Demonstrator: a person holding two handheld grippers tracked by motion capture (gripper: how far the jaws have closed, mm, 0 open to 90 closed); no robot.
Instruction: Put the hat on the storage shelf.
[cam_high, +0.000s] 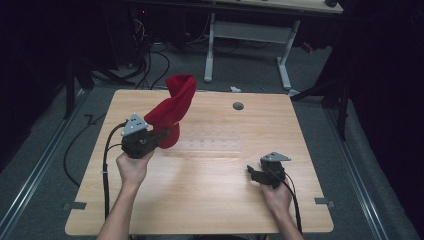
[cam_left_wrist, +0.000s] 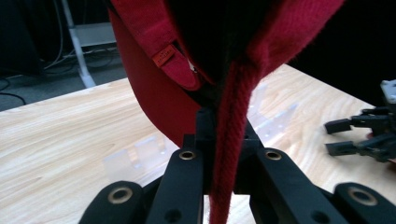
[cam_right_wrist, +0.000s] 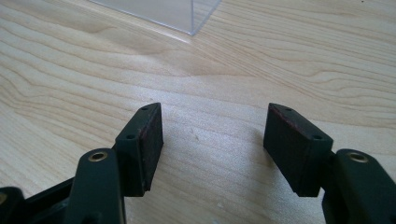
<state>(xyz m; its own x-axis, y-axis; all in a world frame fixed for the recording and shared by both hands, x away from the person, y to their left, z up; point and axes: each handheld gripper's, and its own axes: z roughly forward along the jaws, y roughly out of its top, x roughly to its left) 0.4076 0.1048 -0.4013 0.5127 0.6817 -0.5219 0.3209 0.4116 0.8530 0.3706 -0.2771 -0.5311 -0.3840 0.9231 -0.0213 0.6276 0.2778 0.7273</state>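
- My left gripper (cam_high: 161, 136) is clamped on a red knit cloth (cam_high: 172, 107) — its jaws pinch the cloth's thick edge, as the left gripper view shows.
- The cloth stands up and away from that gripper, its long axis rising toward the far side of the table (cam_high: 210, 195), twisted, its low end near the wood.
- My right gripper (cam_high: 253, 172) hovers low over the wood, jaws spread wide, holding nothing.
- The cloth lies well to the right gripper's left and farther off — I judge any second grip must reach across.

Black claws (cam_high: 159, 136) (cam_high: 252, 172), grey triangular plates, brass rivets; black cables, bare forearms
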